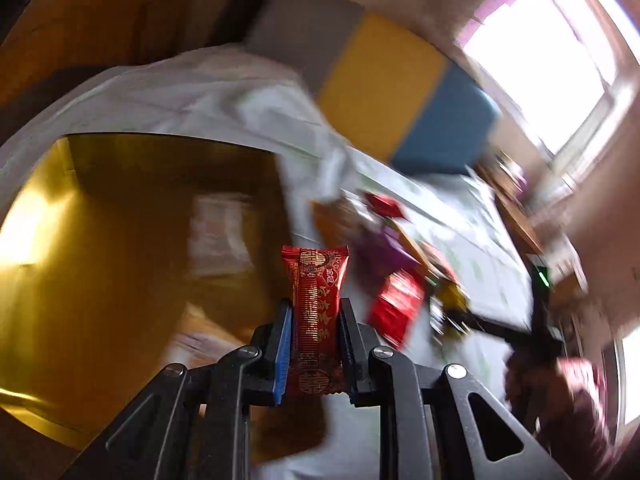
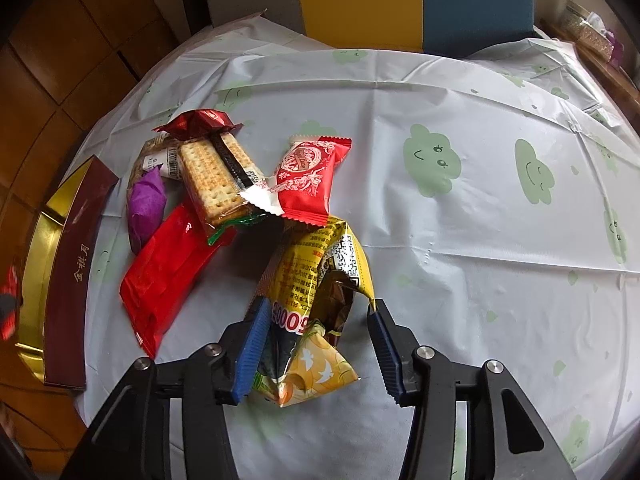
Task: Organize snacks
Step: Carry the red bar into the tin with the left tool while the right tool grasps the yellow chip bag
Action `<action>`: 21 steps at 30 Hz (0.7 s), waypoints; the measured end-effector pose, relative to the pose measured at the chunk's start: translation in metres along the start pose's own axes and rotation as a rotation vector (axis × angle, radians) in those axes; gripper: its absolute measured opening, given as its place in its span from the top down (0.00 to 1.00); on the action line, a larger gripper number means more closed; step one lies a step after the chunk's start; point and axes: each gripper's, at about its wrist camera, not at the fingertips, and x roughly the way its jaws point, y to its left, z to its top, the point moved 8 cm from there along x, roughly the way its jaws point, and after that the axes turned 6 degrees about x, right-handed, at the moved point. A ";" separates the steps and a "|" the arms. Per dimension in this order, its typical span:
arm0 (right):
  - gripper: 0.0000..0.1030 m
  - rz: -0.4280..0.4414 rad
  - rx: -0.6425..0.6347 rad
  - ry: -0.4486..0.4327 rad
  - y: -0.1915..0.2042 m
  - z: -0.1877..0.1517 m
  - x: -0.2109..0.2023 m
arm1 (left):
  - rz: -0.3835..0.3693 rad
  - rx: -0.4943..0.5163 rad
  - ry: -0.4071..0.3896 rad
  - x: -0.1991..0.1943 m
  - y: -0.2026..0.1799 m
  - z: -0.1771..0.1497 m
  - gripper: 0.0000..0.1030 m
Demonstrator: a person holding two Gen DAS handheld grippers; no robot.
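Observation:
My left gripper (image 1: pixel 315 304) is shut on a red snack packet with gold print (image 1: pixel 316 280), which stands upright between the pads above an open gold box (image 1: pixel 120 240). My right gripper (image 2: pixel 320 306) straddles a crumpled yellow snack packet (image 2: pixel 308 276) on the table. Its left pad touches the packet and its right pad stands clear, so it is open. Beyond lie a red-and-white packet (image 2: pixel 310 178), a cracker pack (image 2: pixel 212 180), a plain red packet (image 2: pixel 168 268) and a purple wrapper (image 2: pixel 146 204).
The white tablecloth with green clouds (image 2: pixel 480 240) covers the table. The gold box with a maroon wall (image 2: pixel 76 264) sits at its left edge. A grey, yellow and blue cushioned back (image 2: pixel 360 0) stands behind the table. The left wrist view is motion-blurred.

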 end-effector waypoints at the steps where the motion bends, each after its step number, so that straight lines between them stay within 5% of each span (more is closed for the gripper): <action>1: 0.51 -0.003 -0.004 -0.002 0.001 0.000 0.000 | 0.022 -0.025 -0.001 0.002 0.011 0.007 0.79; 11: 0.51 -0.037 -0.068 -0.019 0.009 -0.001 0.002 | 0.075 -0.136 0.003 0.047 0.052 0.063 0.78; 15: 0.51 -0.043 -0.084 -0.021 0.010 -0.001 0.003 | -0.001 -0.198 0.037 0.070 0.048 0.069 0.74; 21: 0.51 -0.052 -0.104 -0.014 0.014 -0.002 0.005 | 0.037 -0.172 0.051 0.067 0.046 0.057 0.71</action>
